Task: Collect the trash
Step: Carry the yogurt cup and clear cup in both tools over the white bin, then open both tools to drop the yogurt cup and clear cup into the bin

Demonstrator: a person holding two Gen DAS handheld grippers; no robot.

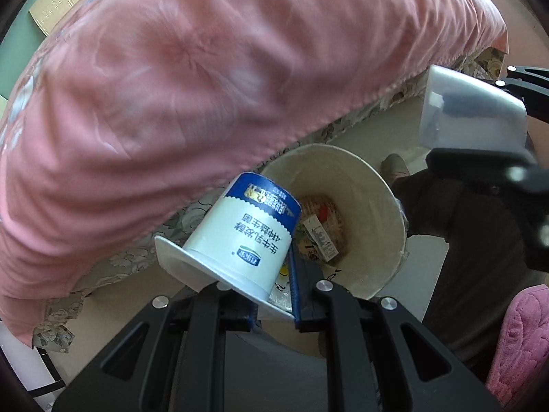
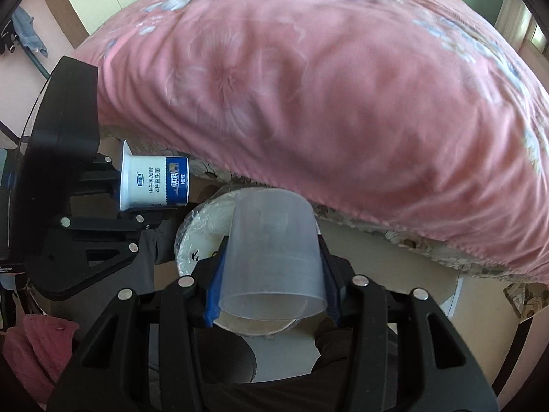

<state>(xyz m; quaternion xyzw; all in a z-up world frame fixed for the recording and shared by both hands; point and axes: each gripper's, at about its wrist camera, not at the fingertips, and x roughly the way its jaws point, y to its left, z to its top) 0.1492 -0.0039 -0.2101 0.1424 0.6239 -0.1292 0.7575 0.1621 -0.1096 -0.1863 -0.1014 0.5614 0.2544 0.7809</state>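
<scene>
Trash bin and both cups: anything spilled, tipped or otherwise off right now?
No spill visible. The yogurt cup in the left hand-held gripper points bottom-first toward the bin, beside its rim. The clear cup in the right hand-held gripper is over the bin. Wrappers already lie inside.

Left gripper (image 1: 274, 295) clamped on yogurt cup (image 1: 240, 233); right gripper (image 2: 272, 274) clamped on translucent cup (image 2: 274, 254).

Glossy plastic yogurt cup (image 1: 240, 233), frosted plastic cup (image 2: 274, 257)
</scene>
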